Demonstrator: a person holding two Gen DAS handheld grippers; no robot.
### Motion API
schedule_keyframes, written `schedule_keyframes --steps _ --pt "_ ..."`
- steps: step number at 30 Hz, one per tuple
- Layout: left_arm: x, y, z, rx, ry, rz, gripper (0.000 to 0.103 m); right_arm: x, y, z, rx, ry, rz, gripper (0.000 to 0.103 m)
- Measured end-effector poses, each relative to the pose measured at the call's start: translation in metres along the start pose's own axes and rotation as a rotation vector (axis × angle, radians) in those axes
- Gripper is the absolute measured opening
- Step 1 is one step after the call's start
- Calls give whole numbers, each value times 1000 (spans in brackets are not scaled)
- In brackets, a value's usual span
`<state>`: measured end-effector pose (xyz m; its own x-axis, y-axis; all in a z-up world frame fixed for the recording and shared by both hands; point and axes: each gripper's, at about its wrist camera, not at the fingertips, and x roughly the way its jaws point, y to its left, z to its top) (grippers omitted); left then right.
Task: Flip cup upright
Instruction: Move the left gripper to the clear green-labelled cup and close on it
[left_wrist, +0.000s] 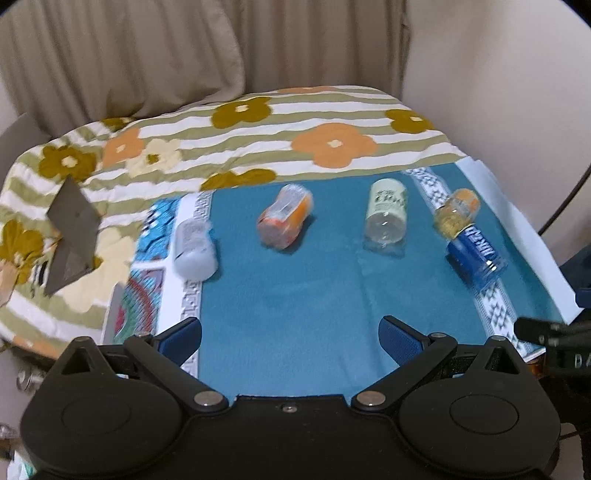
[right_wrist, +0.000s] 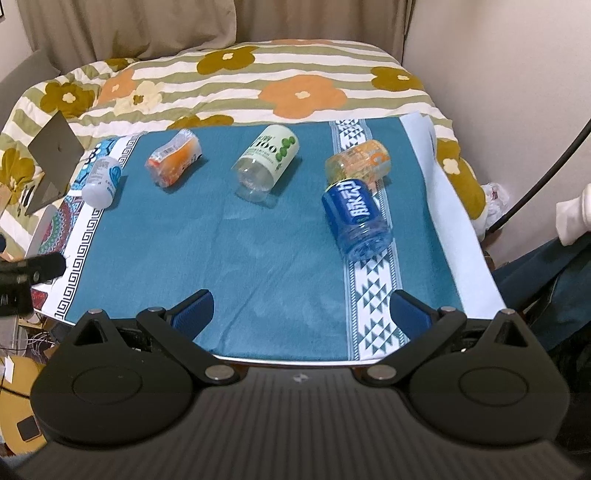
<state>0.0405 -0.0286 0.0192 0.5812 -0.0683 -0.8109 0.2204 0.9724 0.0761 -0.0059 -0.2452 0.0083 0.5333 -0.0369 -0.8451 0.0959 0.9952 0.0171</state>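
Nearest in each wrist view, a black gripper body is seen with blue-padded fingers. The left gripper (left_wrist: 290, 338) is held with its jaws spread wide and nothing between them, above the near part of a teal cloth (left_wrist: 280, 288). The right gripper (right_wrist: 301, 312) is likewise held with jaws wide and empty, over the near edge of the table (right_wrist: 288, 360) that is covered by the cloth. Part of the left gripper is caught at the left edge of the right wrist view.

Farther on, five cut-bottle cups are laid on their sides in a loose row across the cloth. At the right, the blue cup (right_wrist: 356, 218) is found nearest, lying on a white patterned band (right_wrist: 373, 295) of the cloth, and the yellow-orange cup (right_wrist: 358, 162) is set just behind it, touching or nearly so. Toward the middle, the green-and-white cup (right_wrist: 267, 162) is seen with its clear end turned toward the cameras. Left of it the orange cup (right_wrist: 173, 158) is placed, and at the far left the white cup (right_wrist: 100, 180) is laid on the cloth's bordered edge.

Beyond the cloth, a striped floral quilt (right_wrist: 221, 79) is spread, with a grey angular object (right_wrist: 51, 162) at its left. Curtains (left_wrist: 122, 55) are hung at the back.
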Motion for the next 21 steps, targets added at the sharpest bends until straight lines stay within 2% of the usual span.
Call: schedule_keyframes --steps 6,13,21 --pt "32 -25 47 68 18 -53 103 4 -23 12 18 -10 -15 103" --pt "96 -69 95 183 74 -102 101 24 -48 25 46 -5 -39 103" --pt "171 -112 134 281 155 -108 98 52 -80 28 109 34 -44 103"
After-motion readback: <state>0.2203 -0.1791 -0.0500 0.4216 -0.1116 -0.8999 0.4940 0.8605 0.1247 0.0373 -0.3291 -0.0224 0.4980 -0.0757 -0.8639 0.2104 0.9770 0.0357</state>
